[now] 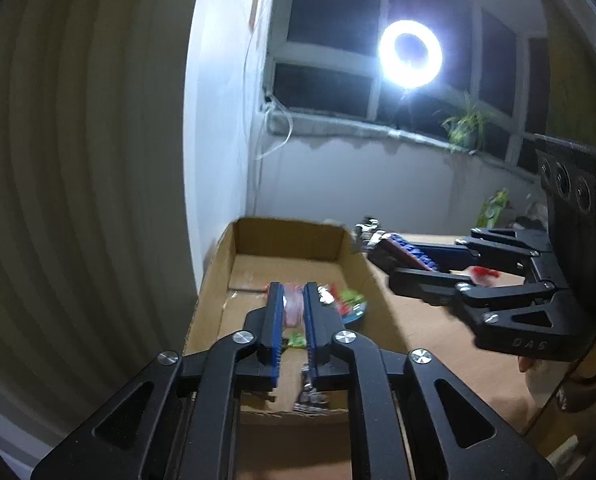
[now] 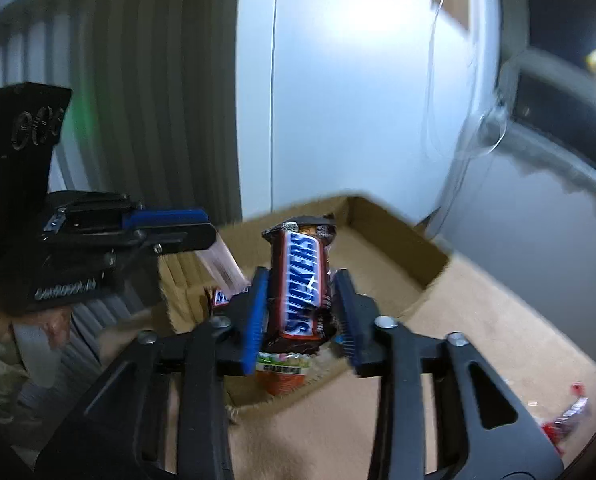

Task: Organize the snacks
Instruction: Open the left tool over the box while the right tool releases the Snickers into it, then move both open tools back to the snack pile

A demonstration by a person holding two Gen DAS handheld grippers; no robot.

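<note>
The right gripper [image 2: 302, 304] clamps a Snickers [image 2: 300, 284] over the box [image 2: 426, 256], poised to drop it in, while the left gripper [image 1: 293, 312] pinches a pink packet [image 1: 293, 306] there too.

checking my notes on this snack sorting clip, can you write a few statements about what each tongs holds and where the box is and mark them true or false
1. The right tongs grip a Snickers bar. True.
2. The left tongs are empty. False: a clear pinkish wrapper sits clamped between them.
3. The cardboard box is closed. False: its top is open, with snacks lying inside.
4. A green-wrapped snack lies inside the box. True.
5. The Snickers bar rests on the box floor. False: it is held up in the air by the right tongs.
</note>
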